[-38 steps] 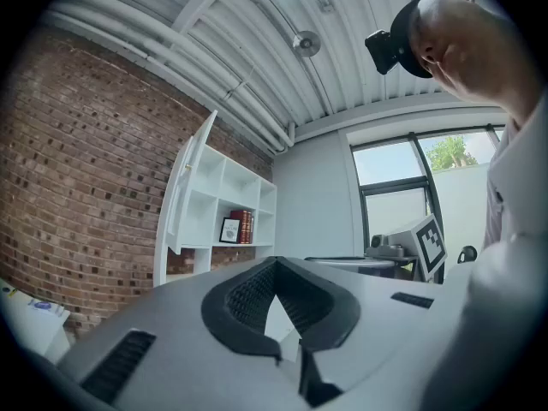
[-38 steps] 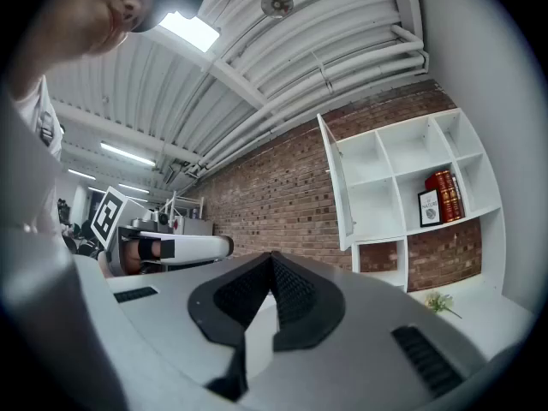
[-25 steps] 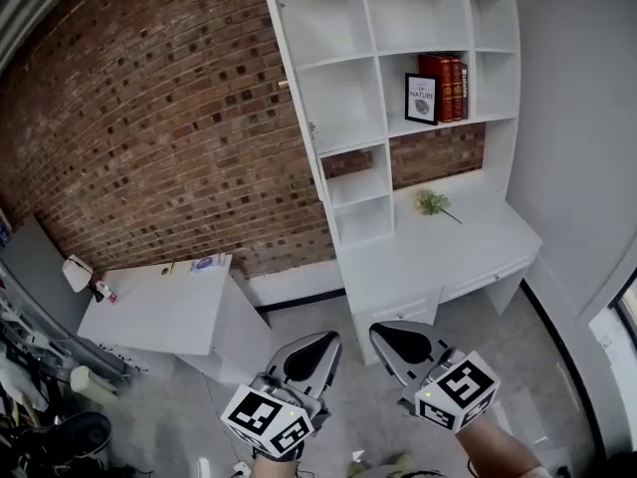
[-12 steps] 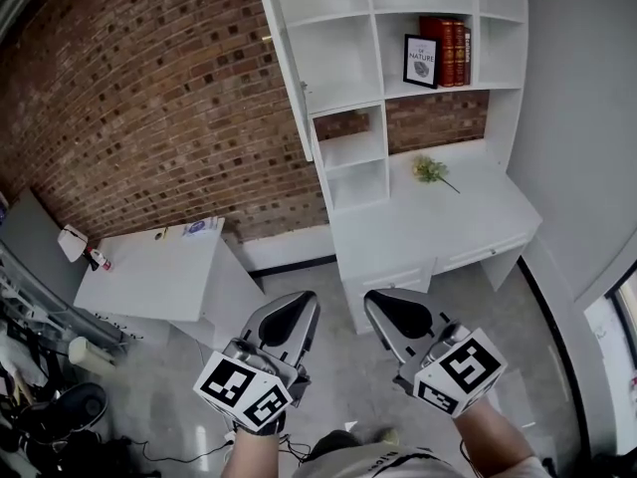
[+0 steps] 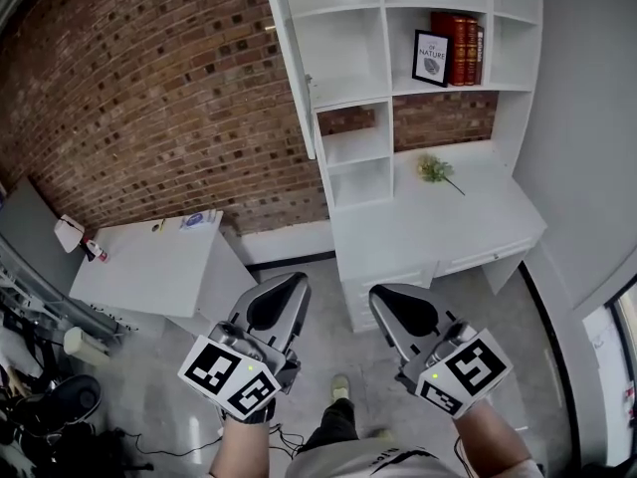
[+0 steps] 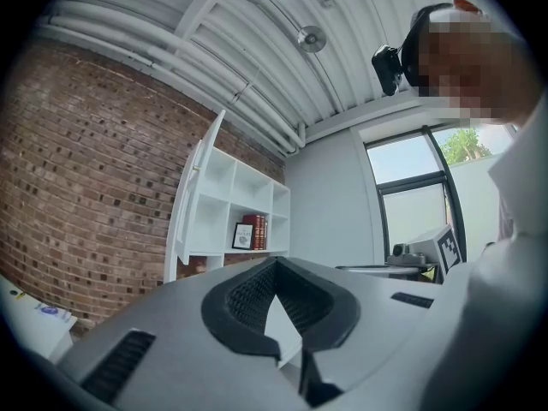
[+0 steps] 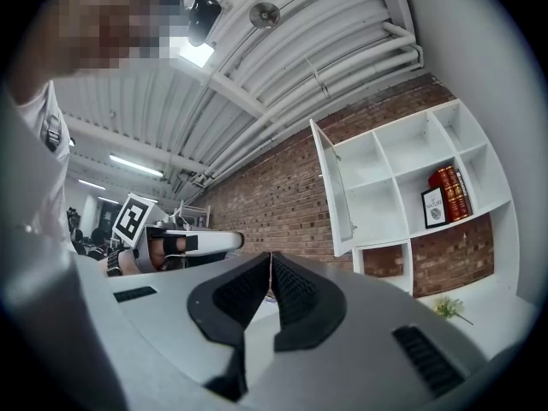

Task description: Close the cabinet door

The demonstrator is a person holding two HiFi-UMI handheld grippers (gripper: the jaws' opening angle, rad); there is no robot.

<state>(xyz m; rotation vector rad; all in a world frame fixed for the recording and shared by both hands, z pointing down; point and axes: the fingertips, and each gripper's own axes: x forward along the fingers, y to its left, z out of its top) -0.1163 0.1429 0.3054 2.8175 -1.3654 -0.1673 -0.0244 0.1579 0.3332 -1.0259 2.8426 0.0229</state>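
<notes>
**Both grippers closed and empty, well apart from the open cabinet door**

The left gripper (image 5: pixel 286 292) and the right gripper (image 5: pixel 388 302) are held side by side at the near edge, above the floor. The jaws of each are seen pressed together with nothing between them. The cabinet door (image 5: pixel 289 63) is found far off, swung out edge-on from the left side of the white shelf unit (image 5: pixel 343 58) against the brick wall (image 5: pixel 149 98). Red books (image 5: pixel 460 43) are shelved to its right.
</notes>
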